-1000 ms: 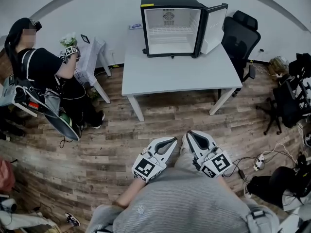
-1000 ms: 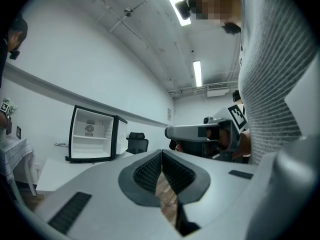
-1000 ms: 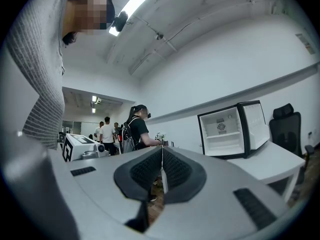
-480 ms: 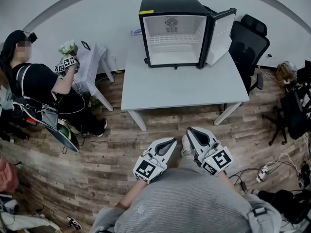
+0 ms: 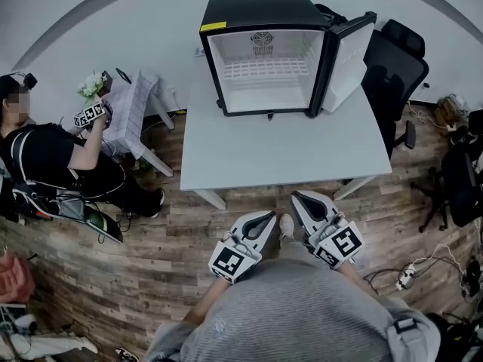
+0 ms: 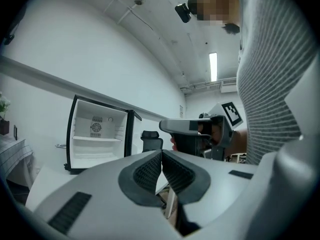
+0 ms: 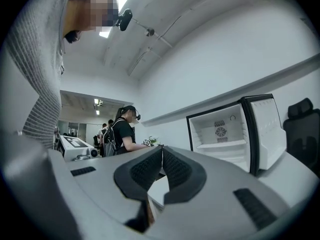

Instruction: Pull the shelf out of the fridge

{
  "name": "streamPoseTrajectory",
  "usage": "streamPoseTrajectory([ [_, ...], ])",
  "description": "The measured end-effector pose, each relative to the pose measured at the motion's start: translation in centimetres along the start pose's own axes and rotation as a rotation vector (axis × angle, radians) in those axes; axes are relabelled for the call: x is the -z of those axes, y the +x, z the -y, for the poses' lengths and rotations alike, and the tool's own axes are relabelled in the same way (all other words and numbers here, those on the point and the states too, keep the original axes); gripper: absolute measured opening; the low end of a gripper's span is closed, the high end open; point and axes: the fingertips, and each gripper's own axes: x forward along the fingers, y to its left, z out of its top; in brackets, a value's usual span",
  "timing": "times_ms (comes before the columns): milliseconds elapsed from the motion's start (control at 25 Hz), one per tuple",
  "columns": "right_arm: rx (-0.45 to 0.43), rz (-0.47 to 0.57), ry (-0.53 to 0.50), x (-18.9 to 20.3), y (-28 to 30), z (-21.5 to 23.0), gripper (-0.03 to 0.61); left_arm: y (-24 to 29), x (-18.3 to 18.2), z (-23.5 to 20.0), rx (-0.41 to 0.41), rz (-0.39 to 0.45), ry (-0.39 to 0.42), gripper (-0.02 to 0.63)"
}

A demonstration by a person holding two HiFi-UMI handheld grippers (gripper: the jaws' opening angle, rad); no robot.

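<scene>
A small black fridge (image 5: 264, 6) stands at the back of a white table (image 5: 283, 145), its door (image 5: 346, 60) swung open to the right. Inside, a white wire shelf (image 5: 267, 69) lies across the middle; it also shows in the left gripper view as the shelf (image 6: 96, 139) and in the right gripper view as the shelf (image 7: 225, 144). My left gripper (image 5: 268, 217) and right gripper (image 5: 296, 197) are held close to my body, short of the table's near edge, both shut and empty, pointing at the fridge.
A black office chair (image 5: 392, 66) stands right of the table. At the left a person (image 5: 53, 153) with grippers works at a small white side table (image 5: 132, 111). Cables and a power strip (image 5: 407, 276) lie on the wooden floor at the right.
The table and fridge have grown larger and closer in the head view as I move toward them. Both grippers keep their place near my body, still shut.
</scene>
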Motion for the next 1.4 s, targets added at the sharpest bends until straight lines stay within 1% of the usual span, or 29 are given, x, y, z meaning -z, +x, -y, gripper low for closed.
streamPoseTrajectory([
  [160, -0.014, -0.008, 0.015, -0.3, 1.7, 3.2, 0.014, 3.1, 0.0, -1.7, -0.003, -0.035, -0.014, 0.012],
  [280, -0.026, -0.001, 0.018, -1.1, 3.3, 5.8, 0.014, 5.4, -0.8, -3.4, -0.01, -0.035, 0.009, 0.014],
  [400, -0.039, 0.011, 0.012, -2.0, 4.9, 8.3, 0.014, 7.5, -1.3, -5.3, -0.024, -0.043, 0.014, 0.012],
  [520, -0.05, 0.015, 0.009, -2.6, 6.0, 10.7, 0.014, 9.7, -2.0, -6.9, -0.039, -0.033, 0.028, 0.012],
  [720, -0.077, 0.017, 0.0, -3.3, 7.9, 14.7, 0.014, 13.4, -1.9, -9.3, -0.066, -0.06, 0.016, 0.014],
  [880, -0.107, 0.019, 0.008, -3.4, 9.4, 17.9, 0.014, 16.7, -2.4, -11.3, -0.089, -0.037, 0.037, 0.012],
  [1040, -0.144, 0.018, 0.01, -3.5, 10.6, 19.7, 0.014, 18.8, -2.8, -12.8, -0.115, -0.033, 0.041, 0.014],
  [1240, -0.152, 0.029, 0.005, -3.7, 11.6, 21.1, 0.014, 20.2, -3.0, -13.7, -0.101, -0.052, 0.076, 0.014],
  [1400, -0.143, 0.032, 0.017, -3.9, 12.7, 21.8, 0.014, 20.9, -3.1, -15.2, -0.1, -0.044, 0.048, 0.014],
])
